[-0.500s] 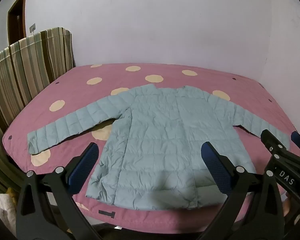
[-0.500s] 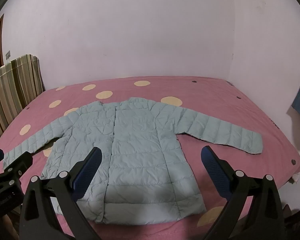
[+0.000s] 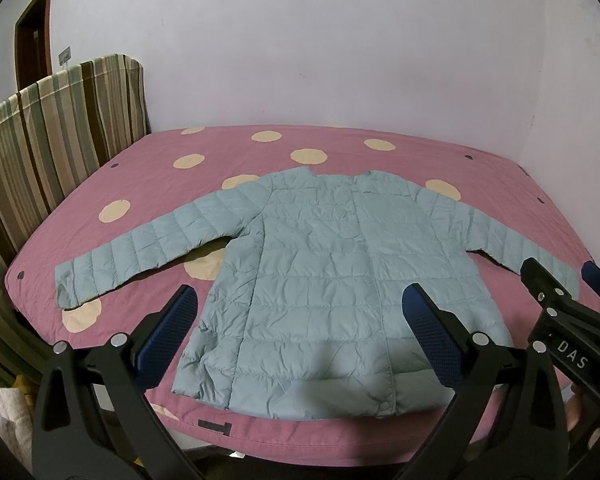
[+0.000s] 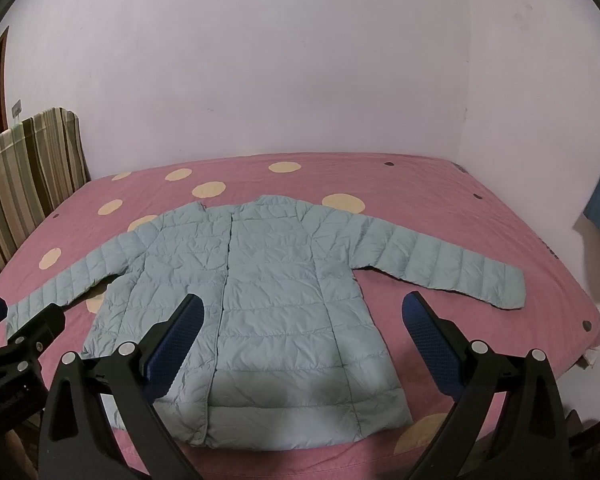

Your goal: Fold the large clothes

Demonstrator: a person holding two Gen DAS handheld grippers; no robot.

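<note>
The pale blue quilted jacket [image 3: 324,280] is being seen laid flat and front-up in the middle of the pink dotted bed [image 3: 340,152], collar toward twelve o'clock, hem toward six, both sleeves spread out to nine and three. The left gripper [image 3: 300,332] is being held above the hem at six o'clock, its blue-padded fingers [image 3: 168,332] spread wide apart with nothing between them. The right gripper [image 4: 300,340] is being carried the same way over the hem, fingers [image 4: 428,340] parted and empty; its tips are also being caught at the three o'clock edge of the left view. No contact is being made with the cloth yet, so folding is being judged as not begun.

The jacket is being read as light, puffy and soft: it is likely to be limp when lifted, springy when pressed, and its smooth shell may be slippery between pads. A firm pinch at each sleeve cuff [image 4: 508,292] or at the shoulder seams is being judged the best hold, with the sleeves to be brought across the body first. A striped cushion [image 3: 60,140] is being seen at ten o'clock
</note>
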